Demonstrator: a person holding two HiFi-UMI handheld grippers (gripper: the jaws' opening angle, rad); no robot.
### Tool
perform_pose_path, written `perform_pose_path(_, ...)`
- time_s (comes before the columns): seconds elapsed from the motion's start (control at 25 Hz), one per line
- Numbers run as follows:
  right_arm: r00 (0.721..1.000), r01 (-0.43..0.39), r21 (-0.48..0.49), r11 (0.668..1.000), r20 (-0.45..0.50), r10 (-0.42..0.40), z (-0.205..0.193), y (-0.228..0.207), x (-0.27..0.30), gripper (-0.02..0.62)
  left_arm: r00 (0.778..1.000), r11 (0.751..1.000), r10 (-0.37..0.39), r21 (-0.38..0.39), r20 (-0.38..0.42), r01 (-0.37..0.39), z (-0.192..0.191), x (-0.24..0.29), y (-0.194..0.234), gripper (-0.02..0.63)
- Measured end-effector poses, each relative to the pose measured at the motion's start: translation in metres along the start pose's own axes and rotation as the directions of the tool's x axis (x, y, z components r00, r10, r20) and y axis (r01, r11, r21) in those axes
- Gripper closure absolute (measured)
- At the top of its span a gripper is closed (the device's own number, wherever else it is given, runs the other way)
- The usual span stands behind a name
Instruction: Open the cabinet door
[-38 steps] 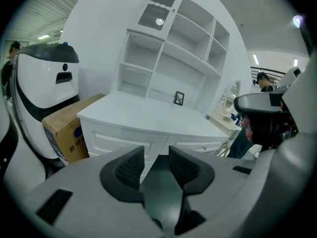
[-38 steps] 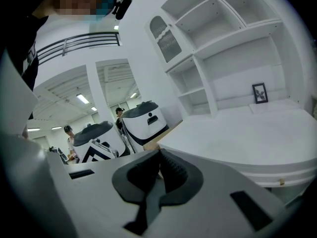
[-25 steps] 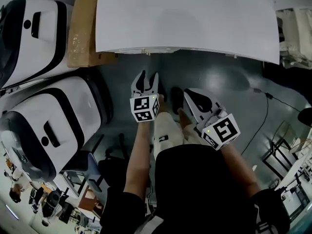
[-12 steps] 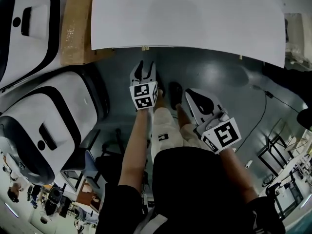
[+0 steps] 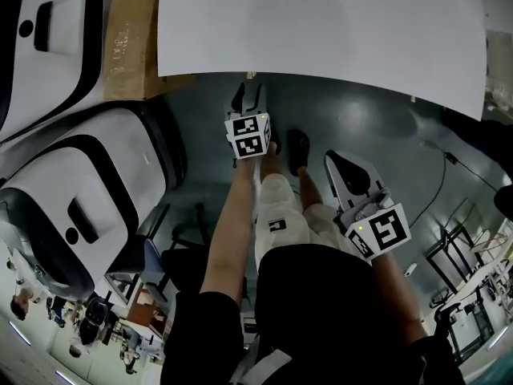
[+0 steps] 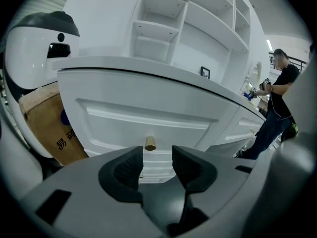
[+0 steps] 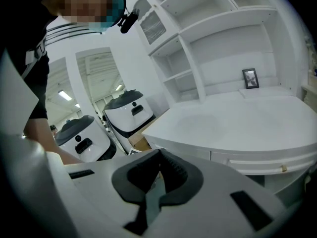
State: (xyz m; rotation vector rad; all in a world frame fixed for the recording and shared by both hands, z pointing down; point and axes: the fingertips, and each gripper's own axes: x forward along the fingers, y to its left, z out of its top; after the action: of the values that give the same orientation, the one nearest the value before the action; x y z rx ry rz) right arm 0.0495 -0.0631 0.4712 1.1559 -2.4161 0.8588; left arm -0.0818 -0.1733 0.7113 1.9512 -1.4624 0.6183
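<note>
The white cabinet [image 5: 321, 30] fills the top of the head view. In the left gripper view its panelled door [image 6: 148, 115] faces me, with a small brass knob [image 6: 150, 144] low on it. My left gripper [image 6: 157, 156] is open, its two dark pads either side of the knob and just short of it, not touching. In the head view the left gripper [image 5: 247, 100] reaches under the cabinet's front edge. My right gripper [image 5: 350, 175] hangs back by the person's leg; in its own view the right gripper [image 7: 159, 155] is shut on nothing.
Two white-and-black rounded machines [image 5: 72, 191] and a brown cardboard box [image 5: 128, 38] stand left of the cabinet. A cable [image 5: 437, 191] runs over the grey floor at right. Another person [image 6: 277, 98] stands far right. Open shelves [image 7: 218, 43] with a small picture frame [image 7: 250, 78] rise above the countertop.
My left gripper has moved forward, up to the cabinet front and the knob. The right gripper has stayed back and dropped slightly lower in the head view.
</note>
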Motion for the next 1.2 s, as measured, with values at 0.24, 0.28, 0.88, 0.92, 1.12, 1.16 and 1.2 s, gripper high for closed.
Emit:
perform_pose_path(0.24,1.0,0.013,0.007,1.0,-0.011,-0.013,-0.004,0.002,0.004,0.578,1.0,1.0,0.012,-0.007,0.008,-0.012,0.005,0.018,0.01,0.417)
perform_pose_path(0.28,1.0,0.013,0.007,1.0,-0.013,-0.013,-0.004,0.002,0.004,0.578,1.0,1.0,0.017,-0.004,0.006,-0.017,0.005,0.02,0.011,0.421)
perform_pose_path(0.88,0.999,0.048,0.036,0.998,-0.012,-0.048,-0.009,-0.006,-0.003,0.578,0.999,0.998,0.043,0.036,0.016,-0.044,0.007,0.028,0.014,0.522)
perform_pose_path(0.92,0.999,0.048,0.036,0.998,-0.011,-0.048,-0.009,-0.005,-0.003,0.578,0.999,0.998,0.045,0.031,0.017,-0.046,0.007,0.028,0.015,0.522)
perform_pose_path(1.12,0.999,0.039,0.044,0.998,-0.01,-0.039,-0.013,0.002,-0.001,0.578,0.999,0.999,0.047,0.028,0.001,-0.047,0.006,0.028,0.015,0.522)
perform_pose_path(1.16,0.999,0.034,0.046,0.998,-0.011,-0.034,-0.014,0.004,-0.001,0.578,0.999,0.998,0.047,0.032,-0.002,-0.047,0.005,0.028,0.015,0.522)
perform_pose_path(1.2,1.0,0.029,0.047,0.998,-0.01,-0.029,-0.014,0.005,0.0,0.578,0.999,0.998,0.047,0.034,-0.005,-0.046,0.005,0.028,0.016,0.522)
